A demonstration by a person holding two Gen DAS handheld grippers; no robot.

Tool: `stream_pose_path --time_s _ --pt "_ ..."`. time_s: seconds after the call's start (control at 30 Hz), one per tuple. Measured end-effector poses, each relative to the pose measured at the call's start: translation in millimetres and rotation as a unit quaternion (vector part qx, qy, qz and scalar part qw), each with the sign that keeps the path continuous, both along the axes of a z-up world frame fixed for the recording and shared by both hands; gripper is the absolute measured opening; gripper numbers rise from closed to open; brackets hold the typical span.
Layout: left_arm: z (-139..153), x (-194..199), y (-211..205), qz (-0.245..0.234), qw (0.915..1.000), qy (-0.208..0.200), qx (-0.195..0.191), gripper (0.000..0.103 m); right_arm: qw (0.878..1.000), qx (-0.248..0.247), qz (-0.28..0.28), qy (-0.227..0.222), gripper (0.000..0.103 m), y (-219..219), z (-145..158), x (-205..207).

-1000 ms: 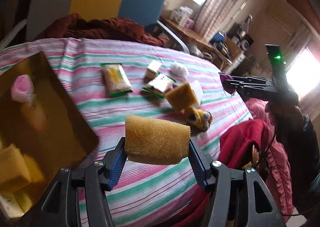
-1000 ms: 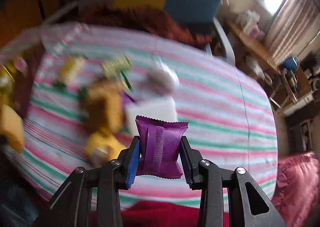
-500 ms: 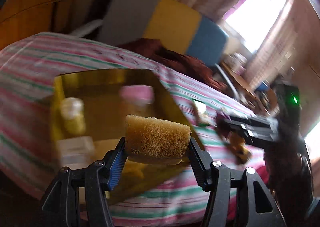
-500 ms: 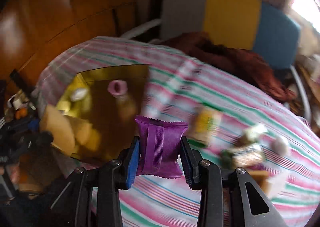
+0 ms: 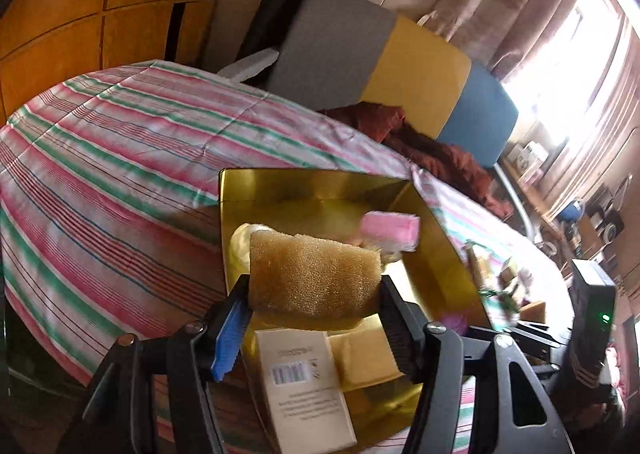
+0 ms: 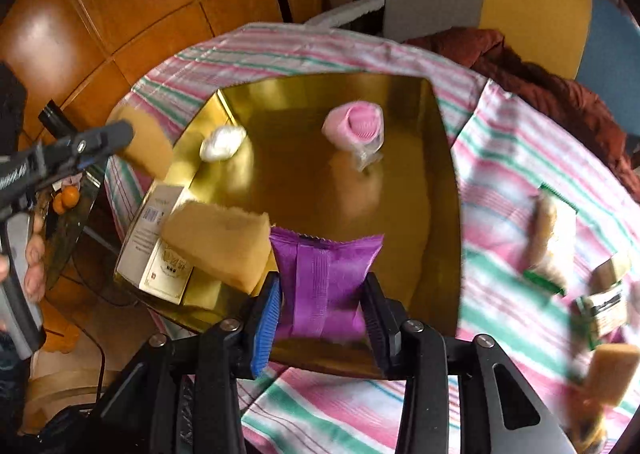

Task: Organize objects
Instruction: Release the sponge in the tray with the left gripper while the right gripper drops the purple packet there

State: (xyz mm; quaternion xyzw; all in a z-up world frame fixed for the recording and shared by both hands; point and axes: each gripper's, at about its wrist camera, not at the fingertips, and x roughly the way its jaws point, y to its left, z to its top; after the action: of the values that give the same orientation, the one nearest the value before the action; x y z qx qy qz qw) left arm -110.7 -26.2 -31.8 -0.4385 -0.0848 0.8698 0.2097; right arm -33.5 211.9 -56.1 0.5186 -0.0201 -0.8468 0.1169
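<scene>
A tan sponge (image 5: 314, 280) is pinched in the left tool (image 5: 314, 328), whose jaws are opening, above the gold tray (image 5: 320, 189). A purple packet (image 6: 322, 288) is pinched in the right tool (image 6: 320, 308), jaws likewise opening, over the tray's near edge on the striped worktop (image 6: 500, 189).

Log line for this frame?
left tongs: opening, sponge between | right tongs: opening, purple packet between | both over gold tray
</scene>
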Motion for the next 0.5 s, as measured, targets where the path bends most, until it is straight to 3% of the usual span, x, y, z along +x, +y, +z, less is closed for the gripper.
stream_pose_path --time_s 0.23,0.5 --pt "-13.5 -0.2 -10.8 0.031 0.9992 -0.027 -0.005 0.071 1.0 -0.014 0.009 -0.01 0.059 -11.3 -9.5 7.3" --pt "-6.4 18.5 -15.7 0.056 0.9982 -0.013 -0.016 0.071 1.0 -0.02 -0.005 0.007 0.079 -11.0 -3.1 19.7"
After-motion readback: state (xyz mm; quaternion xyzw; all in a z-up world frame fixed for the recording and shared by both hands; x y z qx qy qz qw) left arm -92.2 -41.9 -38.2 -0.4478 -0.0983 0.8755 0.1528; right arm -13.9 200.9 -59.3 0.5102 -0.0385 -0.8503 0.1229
